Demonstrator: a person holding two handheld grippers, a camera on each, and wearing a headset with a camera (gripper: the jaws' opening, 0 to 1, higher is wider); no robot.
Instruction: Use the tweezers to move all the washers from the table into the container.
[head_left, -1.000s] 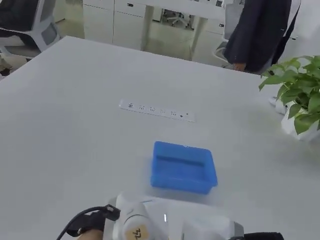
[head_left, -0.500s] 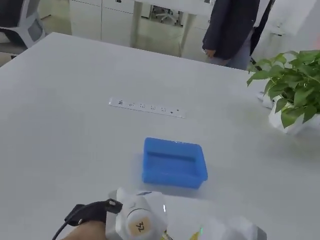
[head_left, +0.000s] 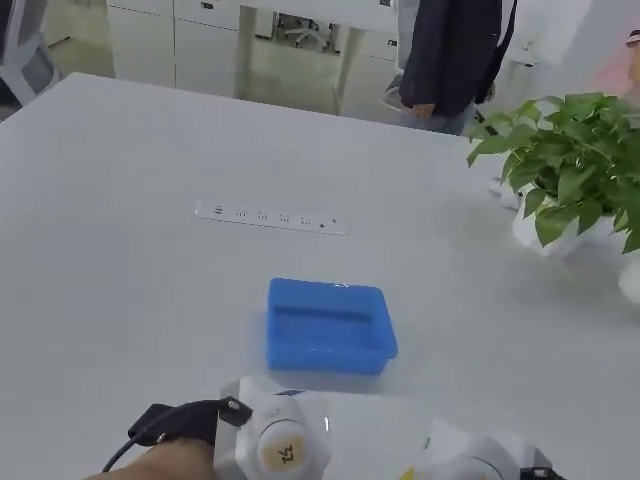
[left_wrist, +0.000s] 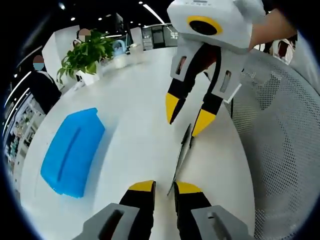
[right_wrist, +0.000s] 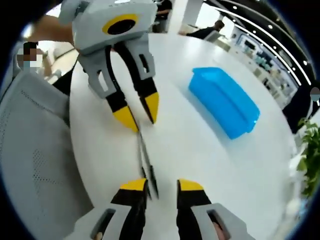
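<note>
Shifted just headset view; blue plastic container (head_left: 330, 325) still near white power strip (head_left: 270, 218). Left gripper (left_wrist: 165, 186), right gripper (right_wrist: 162, 185): jaws apart at either end of thin metal tweezers (left_wrist: 182, 150). Can't read gripper logo (head_left: 278, 457).

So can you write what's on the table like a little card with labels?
container: blue, on the table, looks empty
tweezers: lying flat on the table, between the two tongs
left tongs: open, at one end of the tweezers
right tongs: open, at the other end, facing the left tongs
also on table: power strip, potted plant
behind table: person standing
</note>
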